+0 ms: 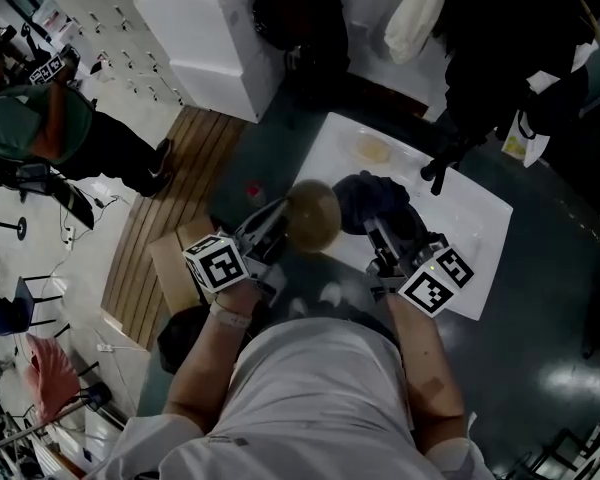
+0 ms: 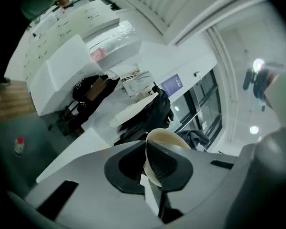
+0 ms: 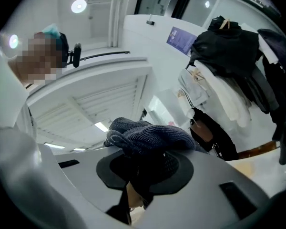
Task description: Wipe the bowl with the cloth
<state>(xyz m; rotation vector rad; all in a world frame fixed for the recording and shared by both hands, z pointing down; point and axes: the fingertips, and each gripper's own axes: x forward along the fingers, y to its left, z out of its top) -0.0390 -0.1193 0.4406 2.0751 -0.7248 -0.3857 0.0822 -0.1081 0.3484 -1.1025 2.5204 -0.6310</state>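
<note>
A tan bowl (image 1: 313, 215) hangs above the white table (image 1: 480, 230), and my left gripper (image 1: 277, 226) is shut on its rim. In the left gripper view the bowl's pale rim (image 2: 168, 138) stands pinched between the jaws. A dark grey cloth (image 1: 378, 201) is bunched right beside the bowl, with my right gripper (image 1: 378, 238) shut on it. The right gripper view shows the knitted cloth (image 3: 150, 138) bulging over the closed jaws. Both grippers are tipped upward, so their cameras look at the ceiling and walls.
A shallow plate (image 1: 372, 150) with a tan patch lies on the table's far side. A black stand (image 1: 440, 164) rises at the table's far edge, with dark bags behind it. A cardboard box (image 1: 175, 263) sits on the floor at left, near a wooden pallet (image 1: 165, 223). A person (image 1: 50, 133) stands far left.
</note>
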